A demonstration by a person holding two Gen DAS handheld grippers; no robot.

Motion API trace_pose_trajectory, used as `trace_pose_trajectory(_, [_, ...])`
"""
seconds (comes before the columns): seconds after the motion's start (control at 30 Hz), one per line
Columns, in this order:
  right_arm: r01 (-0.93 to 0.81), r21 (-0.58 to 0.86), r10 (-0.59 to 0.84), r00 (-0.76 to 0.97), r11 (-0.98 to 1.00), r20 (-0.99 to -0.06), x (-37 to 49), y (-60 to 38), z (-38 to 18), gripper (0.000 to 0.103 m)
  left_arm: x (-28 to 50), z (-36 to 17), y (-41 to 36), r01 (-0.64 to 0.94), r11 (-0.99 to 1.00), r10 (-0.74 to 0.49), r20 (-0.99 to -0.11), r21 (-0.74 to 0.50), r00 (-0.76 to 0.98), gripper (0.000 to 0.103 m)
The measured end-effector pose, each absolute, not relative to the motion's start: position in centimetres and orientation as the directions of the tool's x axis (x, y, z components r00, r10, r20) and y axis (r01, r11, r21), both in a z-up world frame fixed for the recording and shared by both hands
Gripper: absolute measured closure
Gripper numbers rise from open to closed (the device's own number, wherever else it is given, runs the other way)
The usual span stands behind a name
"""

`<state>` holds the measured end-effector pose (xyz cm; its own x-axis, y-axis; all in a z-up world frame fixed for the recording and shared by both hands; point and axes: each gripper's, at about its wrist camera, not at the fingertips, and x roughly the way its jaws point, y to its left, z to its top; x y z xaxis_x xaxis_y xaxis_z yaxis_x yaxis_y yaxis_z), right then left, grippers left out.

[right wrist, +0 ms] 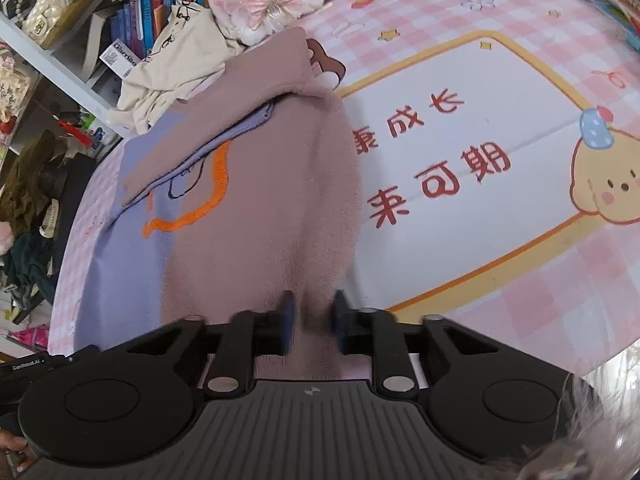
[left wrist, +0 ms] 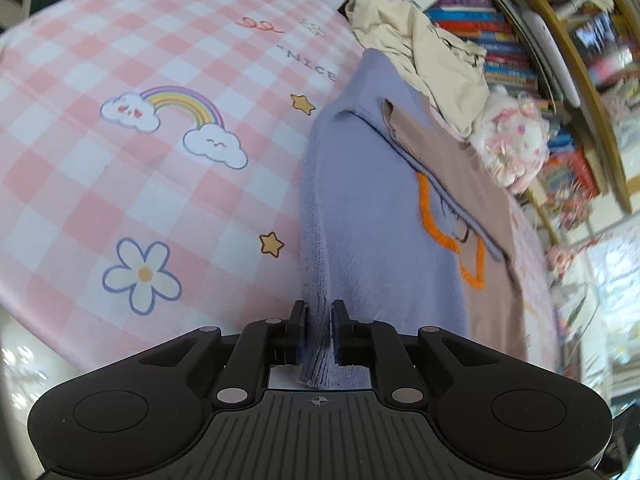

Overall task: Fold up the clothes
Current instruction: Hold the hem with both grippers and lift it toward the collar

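Note:
A sweater, lilac on one half and dusty pink-brown on the other with an orange stitched outline, lies on the pink checked tablecloth (left wrist: 120,160). In the left wrist view my left gripper (left wrist: 319,312) is shut on the sweater's lilac hem (left wrist: 316,344), which bunches up between the pads. The lilac half (left wrist: 380,220) stretches away from it. In the right wrist view my right gripper (right wrist: 313,308) is shut on the pink-brown hem (right wrist: 316,336) of the sweater (right wrist: 260,200). Both sleeves are folded in over the body.
A crumpled cream garment (left wrist: 432,52) and a white-and-pink plush toy (left wrist: 512,140) lie past the sweater's far end. Bookshelves (left wrist: 500,32) stand behind them. The tablecloth (right wrist: 500,200) with its printed panel spreads to the right of the sweater.

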<state>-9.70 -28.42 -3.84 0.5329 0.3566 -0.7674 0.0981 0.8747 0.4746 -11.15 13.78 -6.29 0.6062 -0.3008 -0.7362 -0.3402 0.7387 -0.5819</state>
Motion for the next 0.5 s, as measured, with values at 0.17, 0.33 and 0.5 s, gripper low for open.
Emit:
trace_pose_trajectory(0.17, [0.083, 0.474, 0.362, 0.535, 0.877, -0.764, -10.1, -29.3, -3.9, 0.094, -11.3, -6.4, 13.7, -0.33, 0.744, -0.298, -0.73, -0.581, 0.614, 0.099])
trace_pose_trajectory(0.33, [0.075, 0.482, 0.368, 0.547, 0.873, -0.752, -11.1, -30.3, -3.1, 0.094, -12.3, -5.5, 12.0, -0.3, 0.782, -0.281, -0.74, -0.545, 0.611, 0.099])
trace_pose_trajectory(0.5, [0.082, 0.517, 0.392, 0.554, 0.852, -0.734, -12.8, -32.4, -2.5, 0.093, -14.6, -4.8, 10.8, -0.302, 0.757, -0.301, -0.72, -0.58, 0.626, 0.099])
